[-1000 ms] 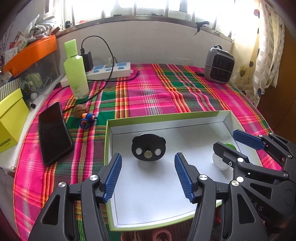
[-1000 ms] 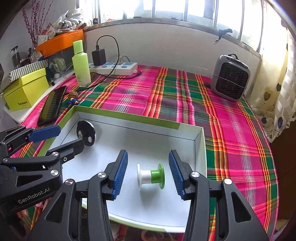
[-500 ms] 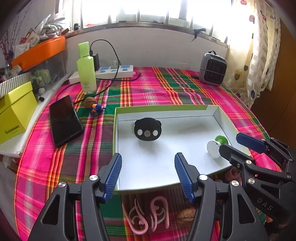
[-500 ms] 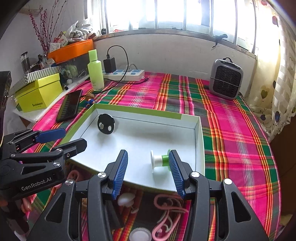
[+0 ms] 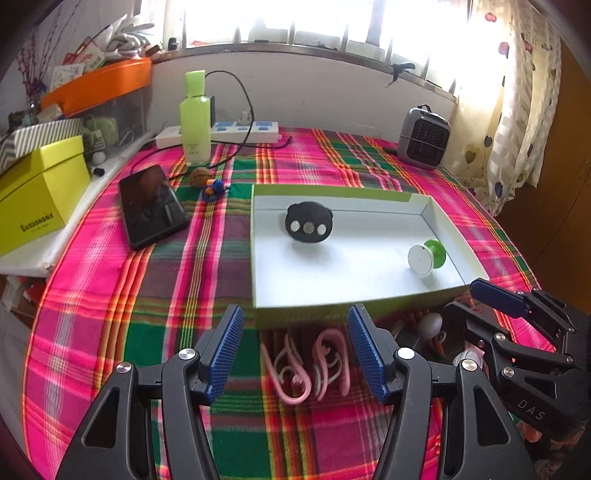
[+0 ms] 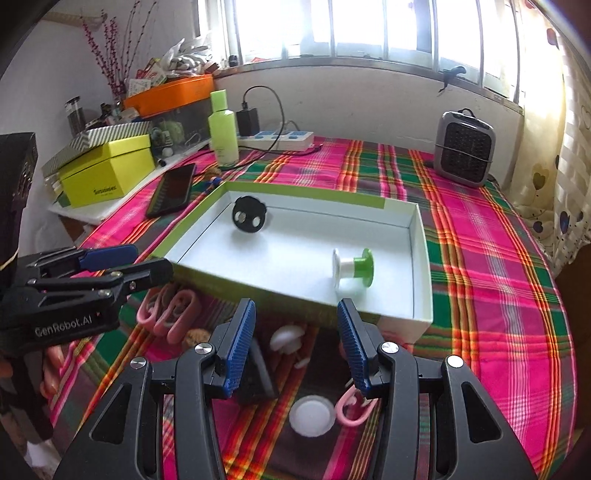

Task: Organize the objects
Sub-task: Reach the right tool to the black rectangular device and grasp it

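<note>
Strong daylight from the window (image 6: pixel 369 33), blown out to white glare; soft shadows beneath the tray (image 5: pixel 369 317); fisheye bending and dark vignetting at edges.

Plaid pink-green cloth (image 5: pixel 110 314); white tray (image 5: pixel 332 266), green rim; black disc (image 5: pixel 308 228); green-white spool (image 5: pixel 426 256).

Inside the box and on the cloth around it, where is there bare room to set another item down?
Free: the box floor between the black disc and the green-and-white spool, and the cloth between the box and the phone. Crowded: the strip before the box, with pink clips, a white cap and other small pieces.
</note>
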The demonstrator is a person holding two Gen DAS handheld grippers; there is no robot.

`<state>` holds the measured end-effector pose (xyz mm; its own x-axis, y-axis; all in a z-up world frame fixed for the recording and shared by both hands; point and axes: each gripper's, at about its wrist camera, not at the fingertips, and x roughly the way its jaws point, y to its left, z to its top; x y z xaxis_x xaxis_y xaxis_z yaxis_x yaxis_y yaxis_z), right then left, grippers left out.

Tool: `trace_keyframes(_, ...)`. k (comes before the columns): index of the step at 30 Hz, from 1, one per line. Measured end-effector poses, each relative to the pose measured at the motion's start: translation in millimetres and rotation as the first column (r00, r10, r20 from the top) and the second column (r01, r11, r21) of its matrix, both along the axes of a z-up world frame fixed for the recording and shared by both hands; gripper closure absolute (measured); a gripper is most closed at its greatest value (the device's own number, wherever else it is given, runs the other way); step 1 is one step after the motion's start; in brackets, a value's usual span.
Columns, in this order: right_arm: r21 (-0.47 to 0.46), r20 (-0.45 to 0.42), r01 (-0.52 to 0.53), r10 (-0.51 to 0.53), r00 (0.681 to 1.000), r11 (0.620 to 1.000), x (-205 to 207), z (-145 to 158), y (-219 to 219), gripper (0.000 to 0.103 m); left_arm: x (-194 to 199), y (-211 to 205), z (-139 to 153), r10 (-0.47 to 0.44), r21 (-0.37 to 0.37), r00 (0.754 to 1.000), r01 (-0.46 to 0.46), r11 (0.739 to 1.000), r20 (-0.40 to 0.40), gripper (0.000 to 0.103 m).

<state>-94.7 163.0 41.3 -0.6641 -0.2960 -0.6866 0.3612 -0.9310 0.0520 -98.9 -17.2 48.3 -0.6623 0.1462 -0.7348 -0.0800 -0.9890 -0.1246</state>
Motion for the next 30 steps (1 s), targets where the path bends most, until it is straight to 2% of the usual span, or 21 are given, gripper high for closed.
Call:
trace_keyframes(11, -0.014, 0.021, -0.037, 0.038, 0.999, 0.999, 16.6, -13.4, -0.1, 0.056, 23.6, -17.4, -6.5, 0.005, 0.046, 1.000, -0.005, 0.999, 0.005, 0.044)
trace_keyframes(23, 0.017, 0.044, -0.084, 0.083, 0.996, 0.996, 19.2, -22.8, -12.5, 0.056, 26.6, -16.6, -20.2, -0.010, 0.064, 0.999, 0.007, 0.998, 0.045, 0.044)
trace_keyframes(30, 0.033, 0.061, -0.108, 0.106, 0.992, 0.994, 17.6, -27.6, -18.6, 0.061, 26.1, -20.4, -27.5, -0.003, 0.060, 0.998, -0.001, 0.998, 0.068, 0.044)
